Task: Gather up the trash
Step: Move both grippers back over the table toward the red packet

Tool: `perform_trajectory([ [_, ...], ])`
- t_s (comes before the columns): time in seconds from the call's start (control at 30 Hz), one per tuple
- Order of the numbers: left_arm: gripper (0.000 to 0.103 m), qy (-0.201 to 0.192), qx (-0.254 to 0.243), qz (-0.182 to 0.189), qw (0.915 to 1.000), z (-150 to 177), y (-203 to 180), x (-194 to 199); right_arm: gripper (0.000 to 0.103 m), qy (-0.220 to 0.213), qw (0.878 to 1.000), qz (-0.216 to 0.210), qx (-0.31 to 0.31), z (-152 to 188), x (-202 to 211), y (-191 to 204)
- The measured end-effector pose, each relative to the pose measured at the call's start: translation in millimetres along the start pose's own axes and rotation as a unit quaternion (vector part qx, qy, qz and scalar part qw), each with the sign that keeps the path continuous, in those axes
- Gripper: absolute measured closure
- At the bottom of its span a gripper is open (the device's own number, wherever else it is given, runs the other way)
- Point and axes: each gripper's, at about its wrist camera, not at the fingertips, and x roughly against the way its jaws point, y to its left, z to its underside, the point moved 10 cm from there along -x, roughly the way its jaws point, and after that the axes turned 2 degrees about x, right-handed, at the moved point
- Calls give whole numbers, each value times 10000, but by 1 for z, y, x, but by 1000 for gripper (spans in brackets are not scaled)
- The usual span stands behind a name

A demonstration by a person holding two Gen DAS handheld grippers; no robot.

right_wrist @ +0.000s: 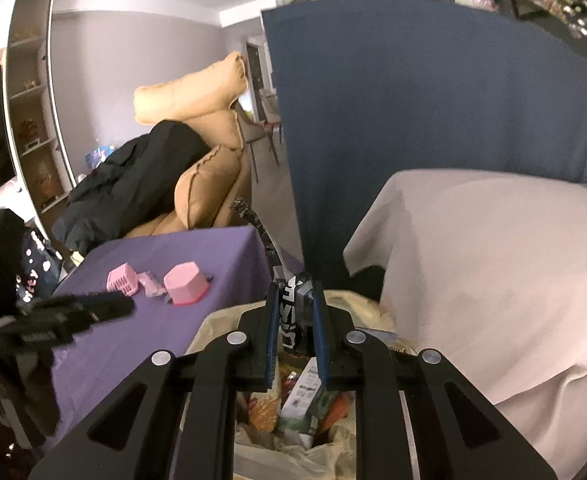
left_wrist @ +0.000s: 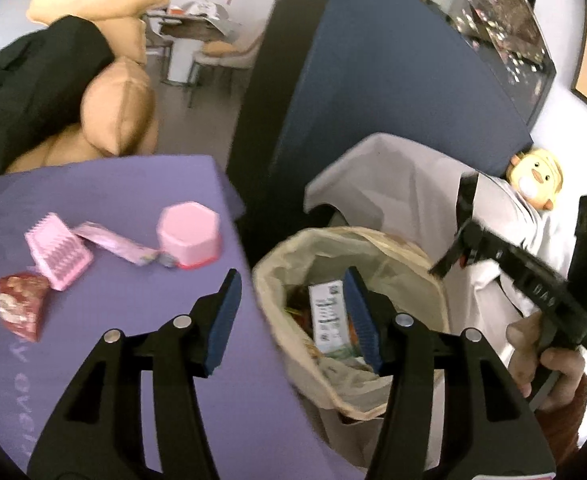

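My left gripper [left_wrist: 292,276] stands open with nothing between its blue pads, straddling the edge of the purple table [left_wrist: 133,320] and the rim of the bag-lined trash bin [left_wrist: 277,276]. A white and green carton [left_wrist: 327,316] lies in the bin among other trash. On the table are a red wrapper [left_wrist: 21,304], a pink ribbed piece [left_wrist: 59,252], a pink packet [left_wrist: 113,242] and a pink hexagonal box [left_wrist: 189,236]. My right gripper [right_wrist: 295,292] is shut on a black and silver wrapper [right_wrist: 291,312] over the bin [right_wrist: 213,320]; its long tail sticks up.
A white cloth-covered seat [right_wrist: 493,280] lies right of the bin, a tall blue panel [right_wrist: 413,100] behind it. Tan sofa cushions [left_wrist: 117,108] with a black coat [left_wrist: 33,80] lie beyond the table. A yellow plush toy [left_wrist: 535,176] rests on the white cloth.
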Motion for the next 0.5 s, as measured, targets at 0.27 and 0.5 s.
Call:
perform_trajectory([
  [0.27, 50, -285, 56, -475, 9985, -4, 52, 33, 87, 469, 9989, -87, 45, 28, -28, 17],
  [0.5, 49, -310, 486, -747, 9955, 5, 105, 48, 81, 887, 9958, 133, 186, 47, -49, 24],
])
